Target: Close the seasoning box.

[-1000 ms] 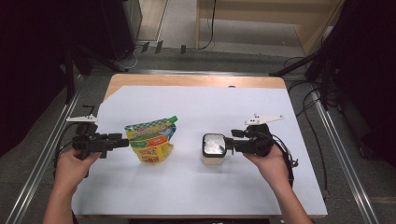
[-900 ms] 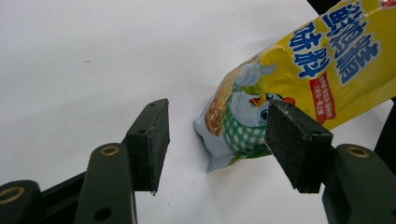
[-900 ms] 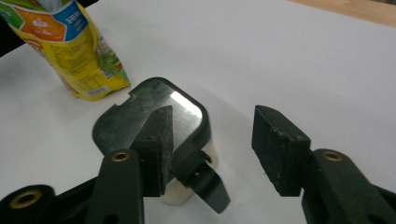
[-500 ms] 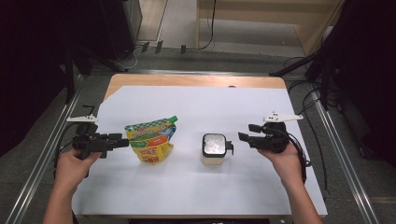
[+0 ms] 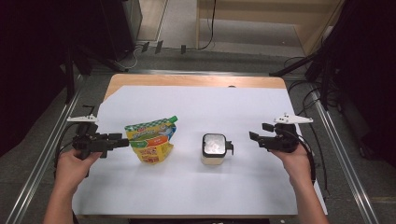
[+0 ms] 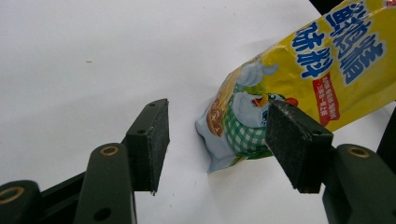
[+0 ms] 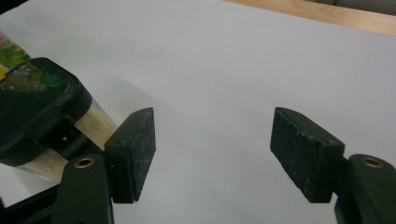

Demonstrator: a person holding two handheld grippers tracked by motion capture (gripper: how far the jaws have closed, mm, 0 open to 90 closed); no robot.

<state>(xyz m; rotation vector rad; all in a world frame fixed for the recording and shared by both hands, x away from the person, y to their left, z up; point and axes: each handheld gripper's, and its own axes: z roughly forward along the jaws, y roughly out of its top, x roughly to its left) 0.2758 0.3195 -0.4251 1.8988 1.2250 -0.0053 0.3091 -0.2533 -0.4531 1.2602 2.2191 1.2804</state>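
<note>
A yellow and green food pouch [image 5: 152, 140] lies flat on the white sheet [image 5: 196, 102], left of centre. My left gripper [image 5: 122, 142] points at the pouch's left edge with its jaws open; in the left gripper view the pouch [image 6: 299, 79] lies just beyond the pads, untouched. A small clear container with a black-rimmed lid [image 5: 214, 148] stands at the centre. My right gripper [image 5: 254, 136] sits a short way to its right, and its jaws have just been opening with nothing between them. In the right gripper view the container [image 7: 37, 116] stands left of the left pad.
The sheet covers a wooden tabletop [image 5: 196, 80] whose far edge shows bare. Metal rails [image 5: 42, 158] run along both sides of the table. Cables [image 5: 322, 88] trail on the floor at the right.
My right gripper let go of the container and drew back to the right, its jaws widening. The container stays upright where it stood. The left gripper and the pouch have not moved.
</note>
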